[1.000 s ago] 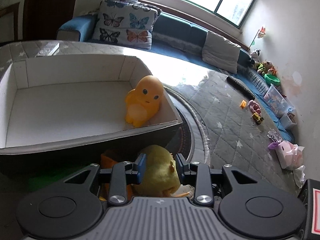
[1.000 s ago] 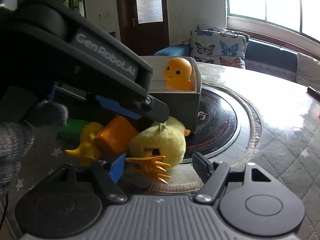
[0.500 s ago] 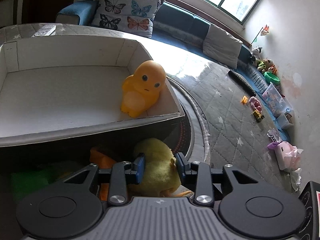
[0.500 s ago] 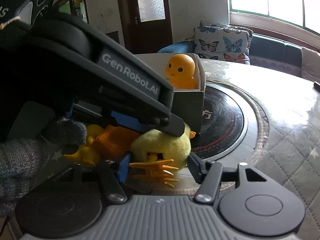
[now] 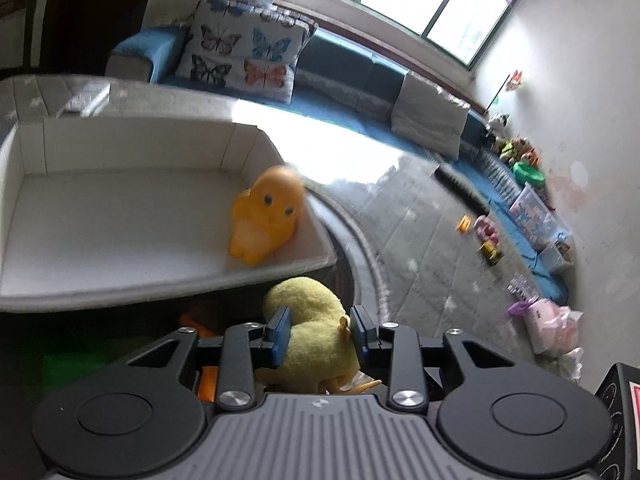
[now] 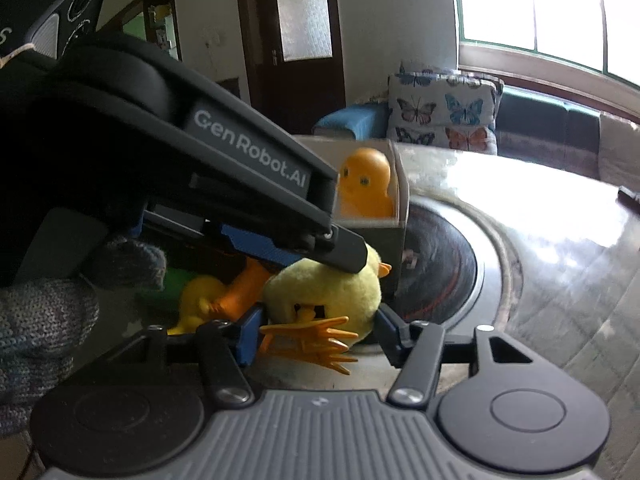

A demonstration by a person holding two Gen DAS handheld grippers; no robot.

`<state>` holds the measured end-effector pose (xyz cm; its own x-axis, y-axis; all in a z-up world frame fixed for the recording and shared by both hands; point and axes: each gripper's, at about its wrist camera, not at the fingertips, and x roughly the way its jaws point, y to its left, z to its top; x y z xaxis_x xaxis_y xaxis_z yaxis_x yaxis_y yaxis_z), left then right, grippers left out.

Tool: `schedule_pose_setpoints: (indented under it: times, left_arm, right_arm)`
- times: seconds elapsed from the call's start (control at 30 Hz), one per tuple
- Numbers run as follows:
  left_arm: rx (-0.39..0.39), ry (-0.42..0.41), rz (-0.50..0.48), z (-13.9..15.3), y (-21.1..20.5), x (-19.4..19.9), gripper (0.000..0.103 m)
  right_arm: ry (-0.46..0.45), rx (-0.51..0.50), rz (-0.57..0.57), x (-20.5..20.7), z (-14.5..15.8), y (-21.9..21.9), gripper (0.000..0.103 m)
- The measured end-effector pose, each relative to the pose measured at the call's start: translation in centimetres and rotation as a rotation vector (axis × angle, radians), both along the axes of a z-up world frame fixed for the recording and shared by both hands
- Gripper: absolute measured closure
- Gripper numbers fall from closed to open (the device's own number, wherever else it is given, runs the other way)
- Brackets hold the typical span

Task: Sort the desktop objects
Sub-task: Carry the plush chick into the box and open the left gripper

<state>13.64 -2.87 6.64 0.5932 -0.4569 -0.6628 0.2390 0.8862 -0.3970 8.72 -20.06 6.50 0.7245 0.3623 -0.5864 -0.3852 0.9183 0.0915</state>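
Sorting is only begun: one orange toy (image 5: 266,216) is placed in the box (image 5: 120,288). Left gripper (image 5: 320,334) jaws are closed on the plush chick (image 5: 308,304) beside it on the tabletop (image 6: 540,280); right gripper (image 6: 316,338) jaws are held wide around it.

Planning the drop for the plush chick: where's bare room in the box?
Free: the white box floor left of the orange duck, out to the far walls. Crowded: the duck's right corner and outside the near wall, where the plush chick, left gripper and orange toys bunch.
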Motion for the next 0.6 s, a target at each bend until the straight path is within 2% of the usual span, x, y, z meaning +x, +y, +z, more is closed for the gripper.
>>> schedule_pose_setpoints:
  times: [0.3, 0.6]
  left_arm:
    - [-0.002, -0.112, 0.05, 3.8, 1.2, 0.5, 0.068]
    - [-0.019, -0.122, 0.155, 4.3, 4.2, 4.7, 0.068]
  right_arm:
    - [-0.104, -0.024, 0.051, 1.7, 3.4, 1.6, 0.044]
    - [-0.115, -0.03, 0.132, 7.4, 4.1, 4.4, 0.044]
